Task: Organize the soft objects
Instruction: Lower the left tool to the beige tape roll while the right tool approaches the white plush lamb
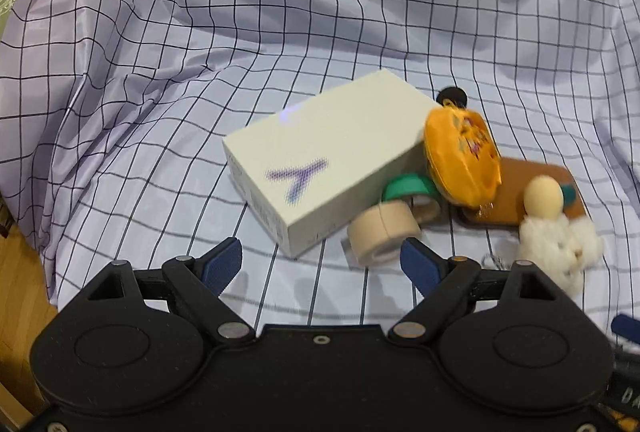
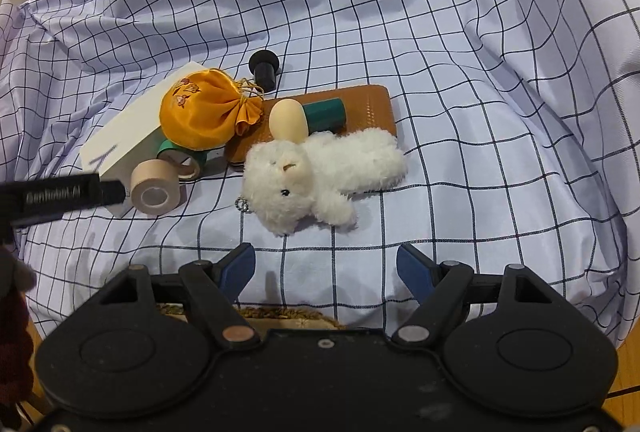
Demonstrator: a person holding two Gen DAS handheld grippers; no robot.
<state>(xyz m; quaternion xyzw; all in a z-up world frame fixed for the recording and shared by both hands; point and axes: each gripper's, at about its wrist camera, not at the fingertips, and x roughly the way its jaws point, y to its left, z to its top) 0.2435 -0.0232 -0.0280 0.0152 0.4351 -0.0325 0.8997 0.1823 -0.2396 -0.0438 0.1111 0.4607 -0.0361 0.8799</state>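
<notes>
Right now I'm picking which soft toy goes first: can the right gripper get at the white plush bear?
Probably yes. The right gripper is open, the white plush bear lies just ahead, with only bare checked cloth between.

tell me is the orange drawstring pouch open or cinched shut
Cinched shut. In the right wrist view the orange pouch has its neck gathered into a ruffle with the cord knotted around it.

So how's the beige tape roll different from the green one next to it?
The beige tape roll lies clear on the checked cloth, nearer the grippers; the green tape roll is tucked partly under the orange pouch. The beige roll looks fatter, with a wider band; the green one's band is narrower. The beige shows whole, the green only in part. Both lie on their sides beside the white box.
</notes>
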